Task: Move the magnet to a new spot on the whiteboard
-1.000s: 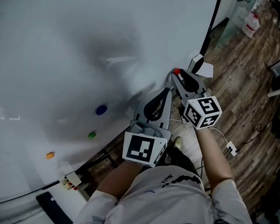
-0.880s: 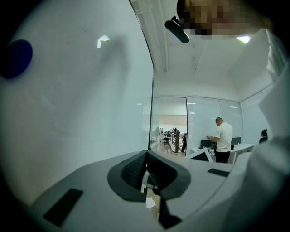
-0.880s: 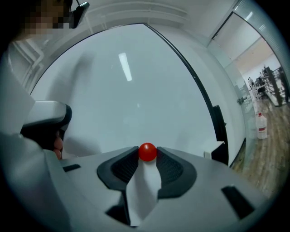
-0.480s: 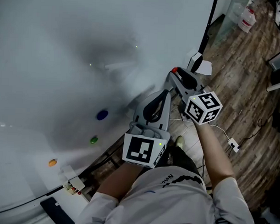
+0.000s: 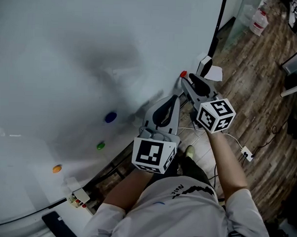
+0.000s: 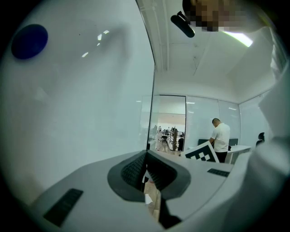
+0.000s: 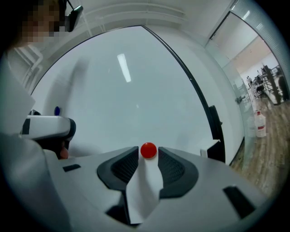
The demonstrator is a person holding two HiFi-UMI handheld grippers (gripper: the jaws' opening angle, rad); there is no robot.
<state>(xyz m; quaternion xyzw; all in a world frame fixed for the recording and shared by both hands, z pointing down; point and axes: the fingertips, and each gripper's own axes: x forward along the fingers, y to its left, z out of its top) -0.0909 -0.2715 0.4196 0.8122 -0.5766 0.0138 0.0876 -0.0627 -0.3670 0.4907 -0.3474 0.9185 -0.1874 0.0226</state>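
The whiteboard (image 5: 68, 40) is filling most of what we are facing, with wooden floor (image 5: 257, 75) opening out to the right past its black edge (image 5: 217, 30). We are pinching the red magnet (image 7: 148, 150) at the very tips of our right claw (image 5: 184, 79), which is clenched on it near the board's right side, probably so its flat face is free to meet the surface. We cannot tell whether it is touching. Our left claw (image 6: 146, 155) is closed on nothing, idling just beside. A blue magnet (image 5: 110, 117), a green magnet (image 5: 100, 145) and an orange magnet (image 5: 56, 169) are sitting well apart at lower left, and we are judging the bare stretch above them as ample room.
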